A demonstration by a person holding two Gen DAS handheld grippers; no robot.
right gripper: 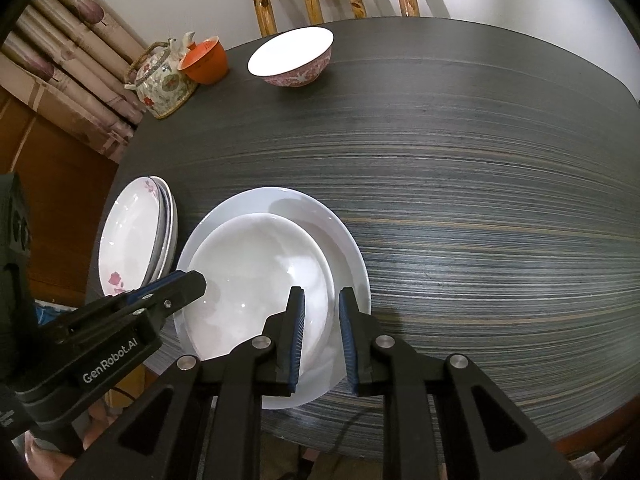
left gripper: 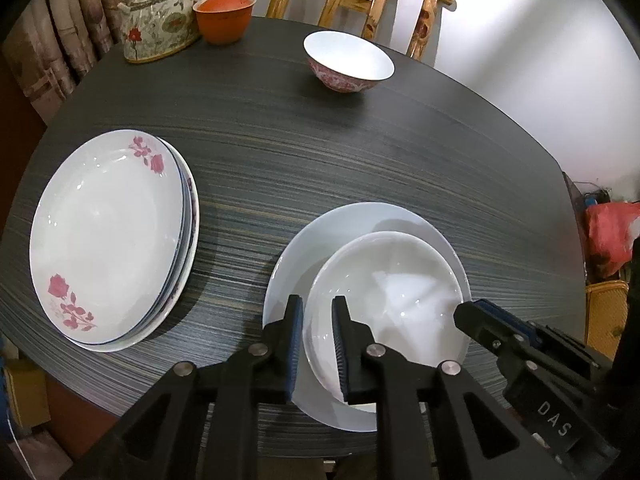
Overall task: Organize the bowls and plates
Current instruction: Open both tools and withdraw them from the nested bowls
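My left tongs (left gripper: pixel 317 310) and right tongs (right gripper: pixel 322 303) straddle opposite rims of the white bowl (left gripper: pixel 396 280), slightly apart, not pinching; it sits in a white plate (left gripper: pixel 288 264) on the table (left gripper: pixel 320 152).

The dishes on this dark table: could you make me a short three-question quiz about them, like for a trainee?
1. True or false: the plain white bowl sits inside the white plate.
2. Which dish stands alone at the far side of the table? A) the pink patterned bowl B) a glass cup C) a blue mug
3. Fill in: the stack of rose plates lies beside the white plate on the ___ gripper's side.

Extra note: the left gripper and right gripper each straddle the white bowl's rim with a gap at the pads.

Key: 1 true; 2 A; 3 left.
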